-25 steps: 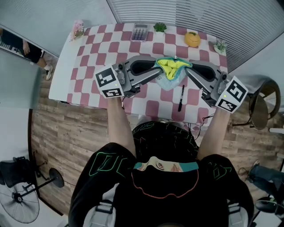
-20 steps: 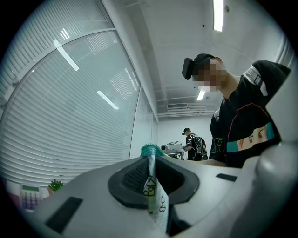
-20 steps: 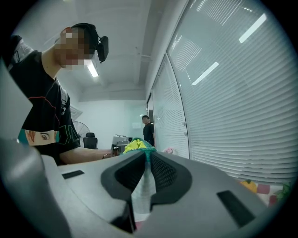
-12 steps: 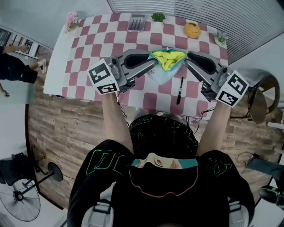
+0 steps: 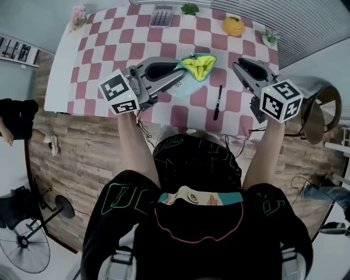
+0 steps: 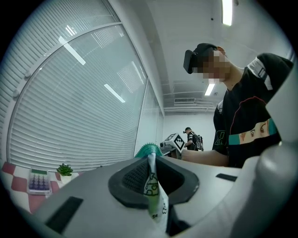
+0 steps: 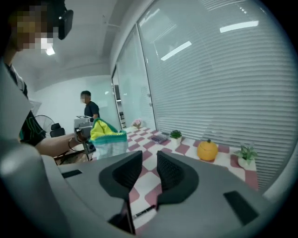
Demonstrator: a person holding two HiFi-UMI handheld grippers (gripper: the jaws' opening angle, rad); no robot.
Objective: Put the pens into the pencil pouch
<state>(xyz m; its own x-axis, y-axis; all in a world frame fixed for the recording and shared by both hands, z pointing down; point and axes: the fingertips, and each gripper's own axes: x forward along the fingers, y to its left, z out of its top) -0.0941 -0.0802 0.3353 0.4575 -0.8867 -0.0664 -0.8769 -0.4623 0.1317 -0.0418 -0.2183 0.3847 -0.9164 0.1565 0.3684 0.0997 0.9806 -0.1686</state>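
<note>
Over the middle of the pink-and-white checked table point(image 5: 87, 60), the pencil pouch point(image 5: 197, 65) hangs from the left gripper point(image 5: 181, 75). Its mouth gapes upward, showing a bright yellow lining inside a teal zipper rim, and the pale blue body sags below. Whether the bottom touches the cloth cannot be told. The left gripper's jaws have just been closing, and in the left gripper view they pinch a printed fold of the pouch's edge tightly between the pads.

The right gripper point(image 7: 148, 171) stands apart from the pouch, to its right and tilted downward. Its jaws have just been opening and now stand partly apart with nothing between them; only cloth shows through the gap. A black pen point(image 5: 217, 102) lies on the cloth between the two grippers, below the pouch and near the table's front edge, pointing roughly toward the person.

Along the far edge stand pink flowers point(image 5: 78, 15), a calculator point(image 5: 162, 15), a small green plant point(image 5: 190, 9), an orange pumpkin-shaped ornament point(image 5: 233, 25) and a potted plant point(image 5: 270, 38) by the right corner. The left half of the cloth is bare, and the strip around the pen has nothing else on it.
</note>
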